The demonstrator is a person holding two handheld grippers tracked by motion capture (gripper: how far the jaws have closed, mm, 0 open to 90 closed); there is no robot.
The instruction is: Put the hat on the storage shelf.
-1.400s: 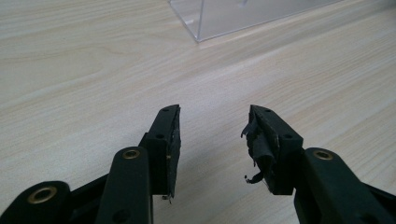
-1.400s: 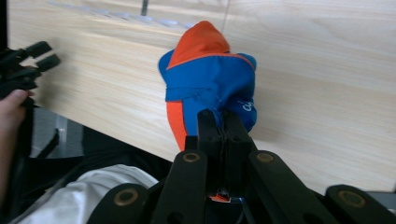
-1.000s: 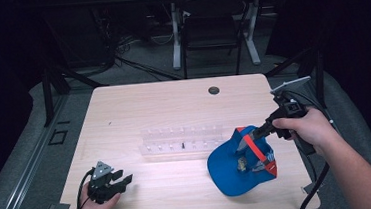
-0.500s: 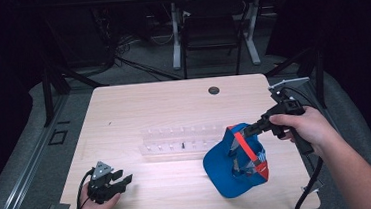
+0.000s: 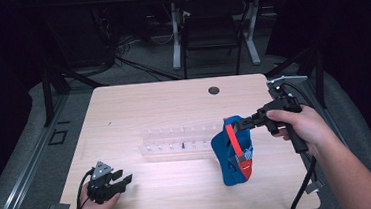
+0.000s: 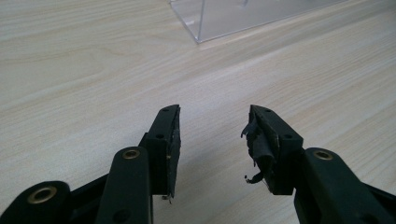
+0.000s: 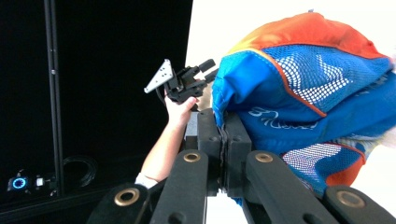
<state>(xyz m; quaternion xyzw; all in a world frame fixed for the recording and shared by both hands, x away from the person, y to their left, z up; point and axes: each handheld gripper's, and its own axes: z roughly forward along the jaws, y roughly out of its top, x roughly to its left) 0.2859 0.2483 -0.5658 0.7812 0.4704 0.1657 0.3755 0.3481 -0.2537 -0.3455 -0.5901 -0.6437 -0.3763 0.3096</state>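
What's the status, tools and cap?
Right tool shut on blue cap, lifting it on edge. Left tool open, resting low on table, holding nothing. Clear rack just left of cap, close.

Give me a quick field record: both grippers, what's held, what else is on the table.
right gripper: shut on the blue and orange mesh cap, lifted and hanging, its lower end near the tabletop
left gripper: open, holding nothing, low at the near left of the light wooden table
other item: clear plastic rack, mid-table, just left of the cap
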